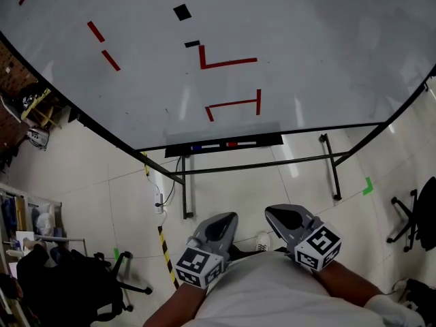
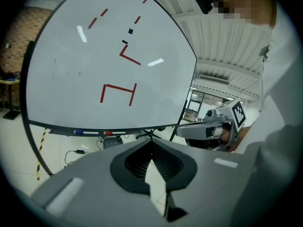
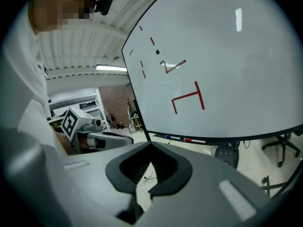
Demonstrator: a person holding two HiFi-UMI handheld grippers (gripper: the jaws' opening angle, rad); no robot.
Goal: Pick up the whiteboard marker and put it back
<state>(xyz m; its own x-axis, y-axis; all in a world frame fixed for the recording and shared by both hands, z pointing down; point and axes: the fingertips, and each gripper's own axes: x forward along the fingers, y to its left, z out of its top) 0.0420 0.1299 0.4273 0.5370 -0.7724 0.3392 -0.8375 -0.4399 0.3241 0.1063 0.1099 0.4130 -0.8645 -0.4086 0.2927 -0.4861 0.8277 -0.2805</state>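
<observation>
Now stands facing a large whiteboard [image 1: 286,19], well back from it. Holds the left gripper [image 1: 225,221] low, close in front of the white shirt [image 1: 272,291], pointed toward the board. Jaws together at the tips, only a thin slit of floor showing lower down between the black pads, nothing clamped there. Holds the right gripper [image 1: 278,214] just beside the left one, at about the same height and not touching it. Jaws closed at the tips too, and empty as well. From each gripper view, sees the other gripper off to the side with its cube of square markers.

Not picked up yet: two markers lying flat on the black tray [image 1: 262,140] along the lower edge of the board. At the left a blue-capped whiteboard marker [image 1: 197,148], at the right a red-capped whiteboard marker [image 1: 231,144], placed in one line. Too small to tell whether touching each other. Both well apart from the grippers, with pale tiled floor [image 1: 238,182] between.

On the board, drawn in red: an open bracket shape [image 1: 235,104] just above the tray, an L-like stroke [image 1: 225,61] higher, some short dashes further left. Also a small black square [image 1: 182,11] near the top.

Under the board, a dark metal stand [image 1: 259,163]. Near its left leg, a power strip [image 1: 159,200] with a cable, and a yellow-and-black tape line [image 1: 163,247] on the floor. At the right, a green tape mark [image 1: 368,186] and an office chair [image 1: 415,216].
</observation>
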